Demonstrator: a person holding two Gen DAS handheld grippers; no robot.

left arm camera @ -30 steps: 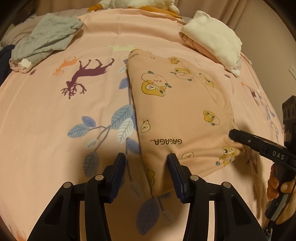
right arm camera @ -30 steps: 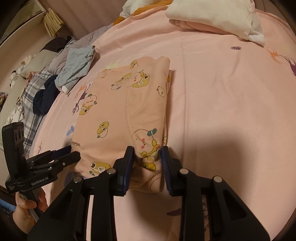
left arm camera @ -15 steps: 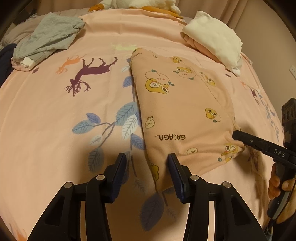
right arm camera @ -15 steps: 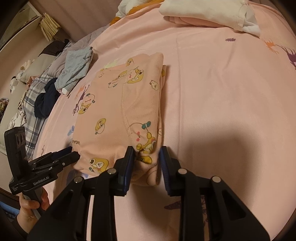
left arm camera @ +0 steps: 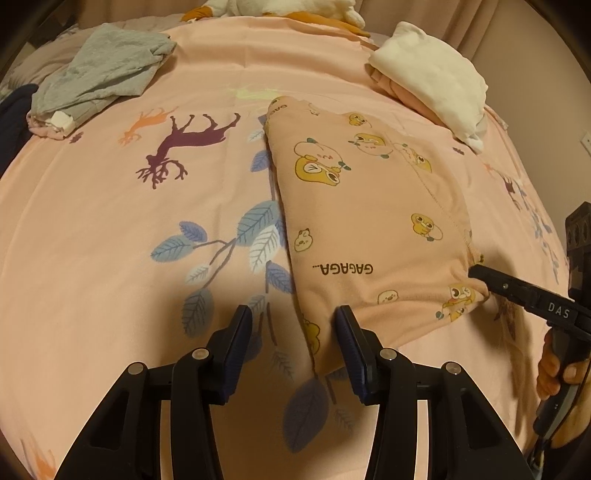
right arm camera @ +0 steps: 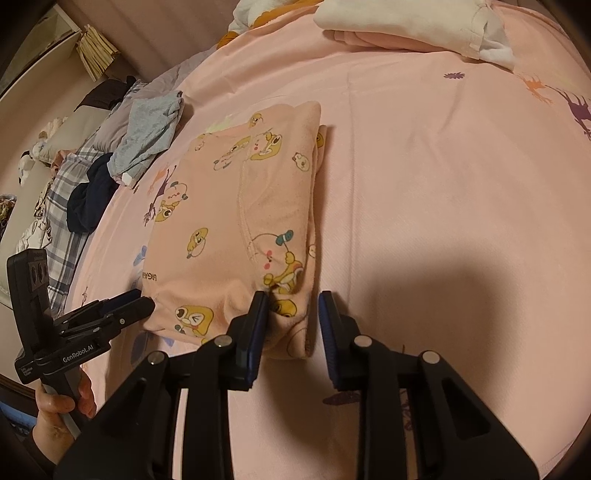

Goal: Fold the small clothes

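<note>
A folded pink garment with yellow cartoon ducks [left arm camera: 369,229] lies flat on the pink bedsheet [left arm camera: 110,229]; it also shows in the right wrist view [right arm camera: 229,236]. My left gripper [left arm camera: 291,332] is open at the garment's near left corner, with the corner between its jaws but not pinched. My right gripper [right arm camera: 293,314] is open at the near right corner, its jaws astride the folded edge. Each gripper appears in the other's view: the right one [left arm camera: 480,275] and the left one [right arm camera: 142,301].
A folded white and pink stack [left arm camera: 432,70] lies at the far right of the bed. A crumpled grey garment [left arm camera: 107,70] lies far left, with dark and plaid clothes [right arm camera: 74,199] beyond. A plush toy [left arm camera: 280,7] sits at the head.
My right gripper has opened, letting go of the garment's corner. The garment has settled flat. My left gripper stays open and has drifted slightly left of the garment.
</note>
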